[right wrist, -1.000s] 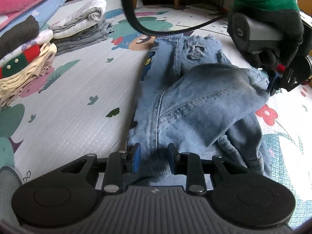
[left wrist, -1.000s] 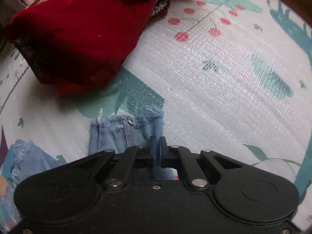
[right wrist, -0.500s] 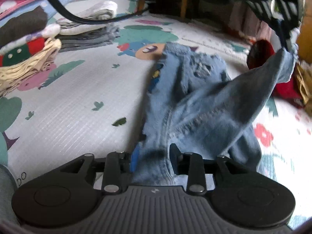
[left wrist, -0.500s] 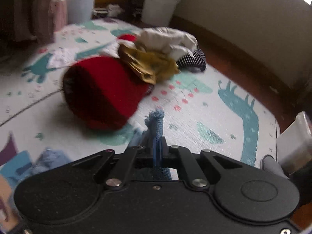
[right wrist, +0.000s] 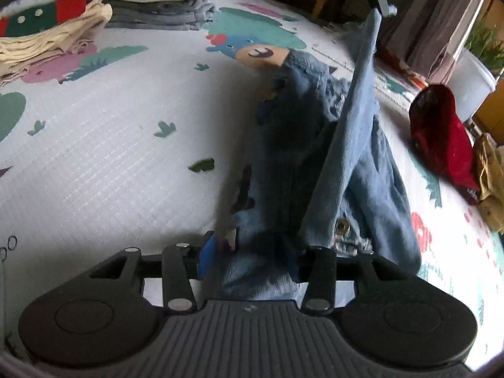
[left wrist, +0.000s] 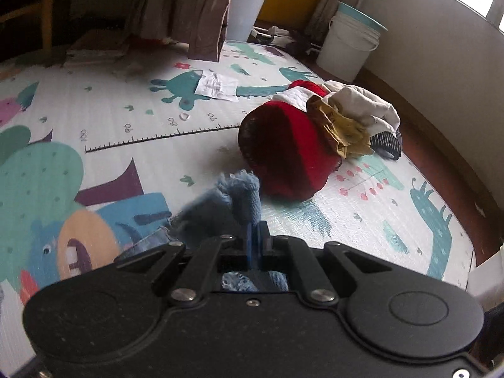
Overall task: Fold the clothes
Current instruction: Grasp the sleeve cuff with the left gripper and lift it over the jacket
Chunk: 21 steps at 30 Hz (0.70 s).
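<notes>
Both views are soft indoor daylight with strong fisheye bending, so the play mat curves like a dome and the corners fall into dark vignette. In the left wrist view, a blown-out white window patch glows at the upper right, while the upper left of the frame stays dim and murky. The denim close to the lens is out of focus. In the right wrist view, the jeans are smeared by motion blur and cast a broad soft shadow on the mat toward the lower centre; the upper right looks hazy
</notes>
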Available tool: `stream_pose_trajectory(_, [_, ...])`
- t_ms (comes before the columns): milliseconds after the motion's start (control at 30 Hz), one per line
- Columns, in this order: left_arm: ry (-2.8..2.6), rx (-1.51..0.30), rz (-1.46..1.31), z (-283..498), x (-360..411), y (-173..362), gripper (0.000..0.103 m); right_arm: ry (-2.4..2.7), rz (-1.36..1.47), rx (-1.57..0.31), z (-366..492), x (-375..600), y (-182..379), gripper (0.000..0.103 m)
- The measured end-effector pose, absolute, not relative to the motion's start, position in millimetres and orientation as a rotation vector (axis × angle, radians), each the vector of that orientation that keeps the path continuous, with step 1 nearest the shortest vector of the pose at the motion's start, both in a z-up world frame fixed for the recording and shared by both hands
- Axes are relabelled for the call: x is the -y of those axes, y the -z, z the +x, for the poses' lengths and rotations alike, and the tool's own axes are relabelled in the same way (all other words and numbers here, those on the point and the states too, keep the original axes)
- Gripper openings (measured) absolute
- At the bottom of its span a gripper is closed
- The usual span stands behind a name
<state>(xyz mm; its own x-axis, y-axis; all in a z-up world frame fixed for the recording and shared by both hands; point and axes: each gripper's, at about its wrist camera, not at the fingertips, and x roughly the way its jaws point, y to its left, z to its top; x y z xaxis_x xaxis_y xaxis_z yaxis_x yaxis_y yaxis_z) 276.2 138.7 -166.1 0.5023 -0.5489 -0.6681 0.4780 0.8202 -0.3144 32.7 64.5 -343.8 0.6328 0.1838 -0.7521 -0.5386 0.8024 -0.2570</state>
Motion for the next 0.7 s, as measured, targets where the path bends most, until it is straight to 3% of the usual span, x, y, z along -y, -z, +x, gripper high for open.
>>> stream_pose_trajectory(133, [0.682,-0.798,-0.08,269.2,-138.9,151.1,0.002,-0.442,-0.564,-0.757,31.3,-74.2,348.1,0.066])
stream_pose_trajectory(467, [0.503,-0.897,-0.045,290.6,-176.0,196.4,0.002,-0.465,-0.727,-0.675,0.1,-83.3,355.0,0.067])
stream_pose_trajectory(700, [0.517,-0.908,-0.046,293.6,-179.9,207.1,0.002,-0.53,-0.749,-0.617,-6.2,-93.1,356.4,0.076])
